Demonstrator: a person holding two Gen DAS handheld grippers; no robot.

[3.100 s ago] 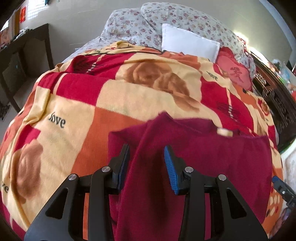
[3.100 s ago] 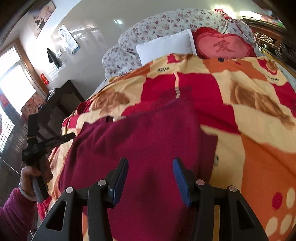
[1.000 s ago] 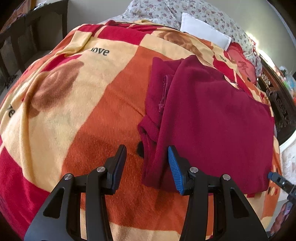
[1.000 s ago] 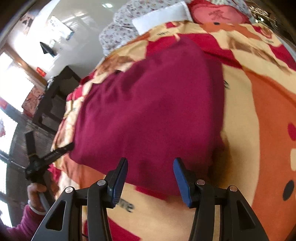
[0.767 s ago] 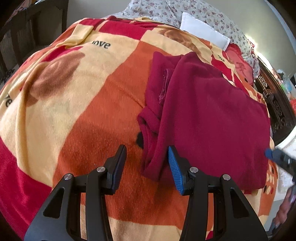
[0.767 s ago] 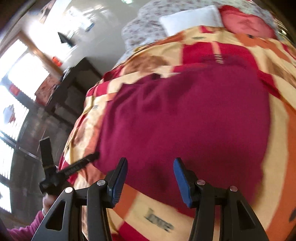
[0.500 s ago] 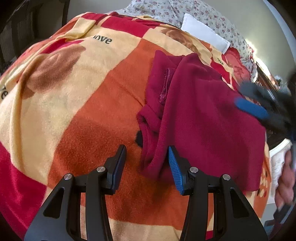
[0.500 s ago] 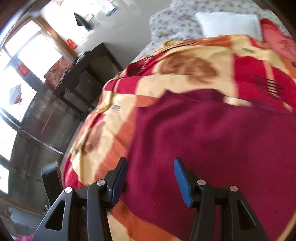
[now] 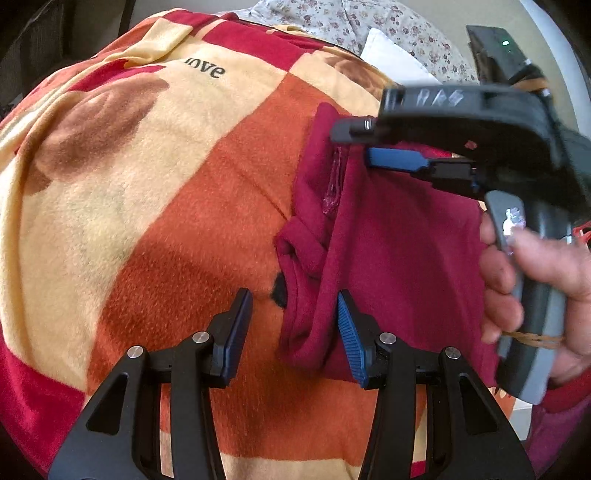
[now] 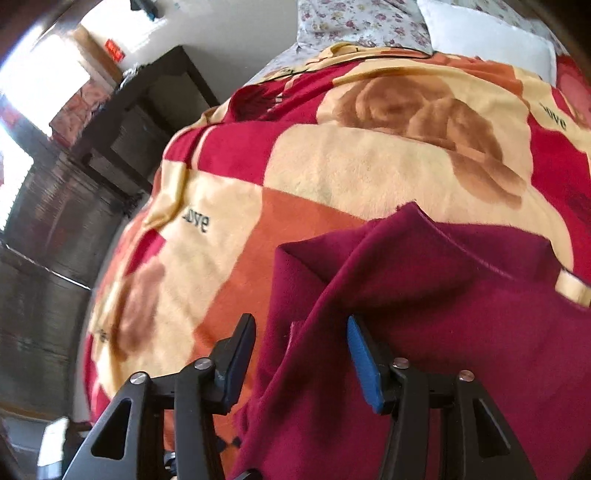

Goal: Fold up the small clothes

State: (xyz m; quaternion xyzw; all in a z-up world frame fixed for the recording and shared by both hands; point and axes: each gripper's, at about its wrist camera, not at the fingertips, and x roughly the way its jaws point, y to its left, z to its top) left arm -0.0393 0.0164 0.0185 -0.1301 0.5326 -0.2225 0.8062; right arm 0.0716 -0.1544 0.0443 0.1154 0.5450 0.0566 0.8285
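Note:
A dark red garment (image 9: 399, 254) lies folded on a red, orange and cream blanket (image 9: 155, 192). Its left edge is bunched, with a zipper showing. My left gripper (image 9: 293, 325) is open, its jaws straddling the garment's near left corner. My right gripper (image 10: 301, 350) is open over the garment's (image 10: 461, 306) left folded edge. In the left wrist view the right gripper (image 9: 364, 144) reaches in from the right, above the garment's far left part, held by a hand (image 9: 532, 273).
The blanket (image 10: 332, 177) covers a bed with a white pillow (image 10: 487, 44) and floral bedding (image 10: 351, 18) at the head. A dark wooden cabinet (image 10: 140, 122) stands left of the bed. A dark chair (image 9: 55, 40) is at the far left.
The right gripper has swung from the garment's right side across to its far left edge. The left gripper has stayed open at the near left corner.

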